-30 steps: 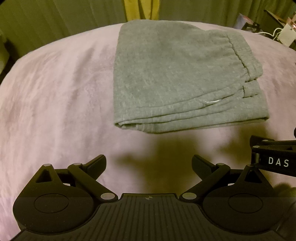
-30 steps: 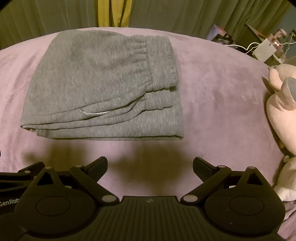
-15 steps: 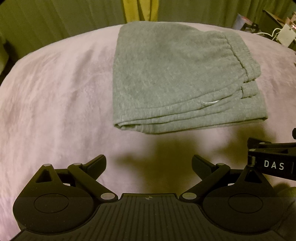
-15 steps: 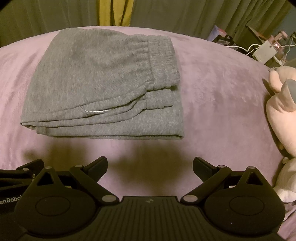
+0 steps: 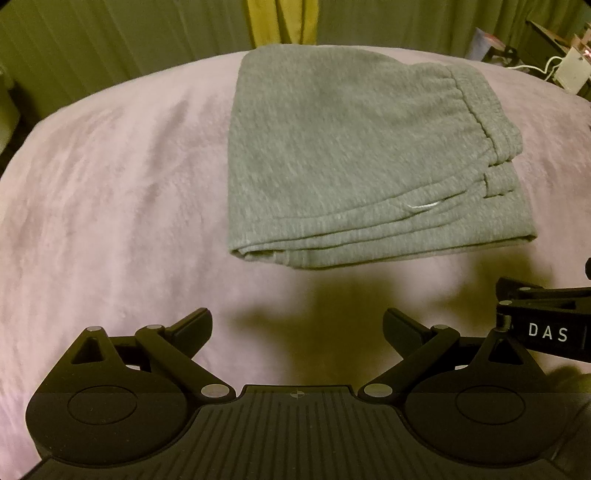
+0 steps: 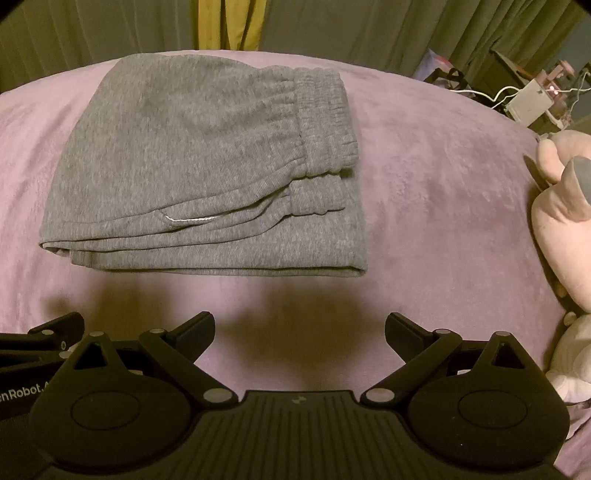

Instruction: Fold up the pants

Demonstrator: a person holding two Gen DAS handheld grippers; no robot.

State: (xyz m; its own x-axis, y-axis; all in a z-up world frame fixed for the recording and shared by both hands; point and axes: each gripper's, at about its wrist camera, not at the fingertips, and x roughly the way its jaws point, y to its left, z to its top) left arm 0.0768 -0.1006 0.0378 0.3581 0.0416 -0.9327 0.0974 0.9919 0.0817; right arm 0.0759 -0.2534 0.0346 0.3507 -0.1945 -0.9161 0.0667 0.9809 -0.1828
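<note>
Grippers occupy the bottom of both views: the left gripper and the right gripper each stand with jaws spread wide and nothing between them, hovering over bare cover short of the garment. Beyond them, at centre frame, the pants lie as a compact grey rectangle of stacked layers, the elastic waistband at its right edge and a white drawstring end peeping from a fold near the lower middle; the fold looks essentially complete. Risks, judged from this arrangement: a finger dipping toward the near edge could catch the loose lower layers at the lower left corner of the stack (where they already gape slightly) and peel the fold open; dragging the bundle across the plush cover could shear the layers apart; and the two tools, close enough that each shows at the other's frame edge, could knock together. The supporting surface is a lilac fleece bedcover, soft and lightly rumpled, marked by the tools' shadows below the pants. At the right edge of the right view lies a pale pink plush toy. Farthest, across the top, hang green curtains with a yellow strip; at upper right sit a white box with cables.
</note>
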